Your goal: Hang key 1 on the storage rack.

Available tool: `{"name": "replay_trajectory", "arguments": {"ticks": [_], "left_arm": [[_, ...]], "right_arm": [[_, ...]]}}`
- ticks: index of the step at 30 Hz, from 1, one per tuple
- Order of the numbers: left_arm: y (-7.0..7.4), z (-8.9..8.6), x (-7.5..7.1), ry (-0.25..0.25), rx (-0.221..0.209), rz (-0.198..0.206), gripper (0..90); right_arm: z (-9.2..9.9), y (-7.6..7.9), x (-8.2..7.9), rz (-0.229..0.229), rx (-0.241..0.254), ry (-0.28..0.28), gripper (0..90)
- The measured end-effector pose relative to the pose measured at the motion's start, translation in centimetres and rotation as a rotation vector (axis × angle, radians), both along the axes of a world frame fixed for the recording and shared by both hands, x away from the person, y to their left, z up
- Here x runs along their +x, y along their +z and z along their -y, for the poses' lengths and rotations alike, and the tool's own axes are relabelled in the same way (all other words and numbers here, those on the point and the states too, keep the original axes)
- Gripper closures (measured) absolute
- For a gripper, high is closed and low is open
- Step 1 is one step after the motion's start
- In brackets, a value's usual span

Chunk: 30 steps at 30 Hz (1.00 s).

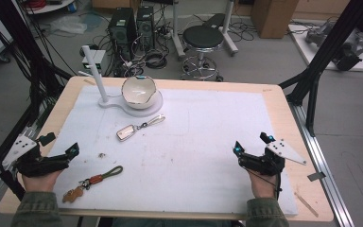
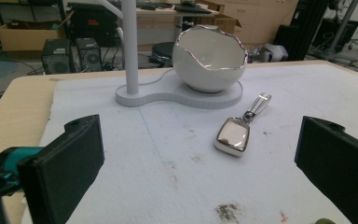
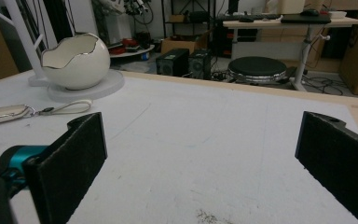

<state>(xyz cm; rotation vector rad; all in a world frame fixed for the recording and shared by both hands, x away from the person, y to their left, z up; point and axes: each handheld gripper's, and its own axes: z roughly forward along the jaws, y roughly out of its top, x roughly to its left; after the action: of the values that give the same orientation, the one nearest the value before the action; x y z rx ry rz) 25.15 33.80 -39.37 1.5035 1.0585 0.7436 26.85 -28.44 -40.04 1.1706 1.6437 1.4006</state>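
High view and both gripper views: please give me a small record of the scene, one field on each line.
surface: white mat on a wooden table
left gripper: open, holds nothing
right gripper: open, holds nothing
silver keychain: flat on the mat, in front of the stand
brown keychain: near the left gripper
egg-shaped bowl: on the white stand, beside its post

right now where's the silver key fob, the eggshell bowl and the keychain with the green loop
silver key fob (image 2: 233,136), left gripper view, on its shiny face
eggshell bowl (image 2: 205,70), left gripper view, on its outer wall
green-loop keychain (image 1: 96,179), high view, on its orange middle piece
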Motion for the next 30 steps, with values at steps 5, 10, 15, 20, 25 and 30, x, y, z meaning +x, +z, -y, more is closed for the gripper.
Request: {"name": "replay_trajectory", "arguments": {"ticks": [5, 10, 15, 20, 25, 30], "left_arm": [[-0.2, 0.2, -0.2, -0.007, 0.013, -0.018, 1.8], [-0.2, 0.4, -0.5, -0.033, 0.025, -0.032, 1.8], [-0.3, 0.7, -0.7, -0.055, 0.037, -0.053, 1.8], [-0.5, 1.0, -0.9, -0.077, 0.042, -0.067, 1.8], [-0.6, 1.3, -0.9, -0.092, 0.052, -0.080, 1.8], [-0.8, 1.8, -1.0, -0.128, 0.073, -0.103, 1.7]], "right_arm": [[-0.1, 0.0, 0.0, 0.002, -0.004, 0.003, 0.8], [-0.1, 0.0, 0.0, 0.001, -0.004, 0.003, 0.8], [0.0, 0.0, 0.0, 0.000, -0.001, 0.002, 0.8], [0.0, 0.0, 0.0, 0.002, -0.003, 0.003, 0.8], [-0.1, 0.0, 0.0, 0.000, -0.006, 0.003, 0.8], [-0.1, 0.0, 0.0, -0.006, -0.008, 0.012, 0.8]]}}
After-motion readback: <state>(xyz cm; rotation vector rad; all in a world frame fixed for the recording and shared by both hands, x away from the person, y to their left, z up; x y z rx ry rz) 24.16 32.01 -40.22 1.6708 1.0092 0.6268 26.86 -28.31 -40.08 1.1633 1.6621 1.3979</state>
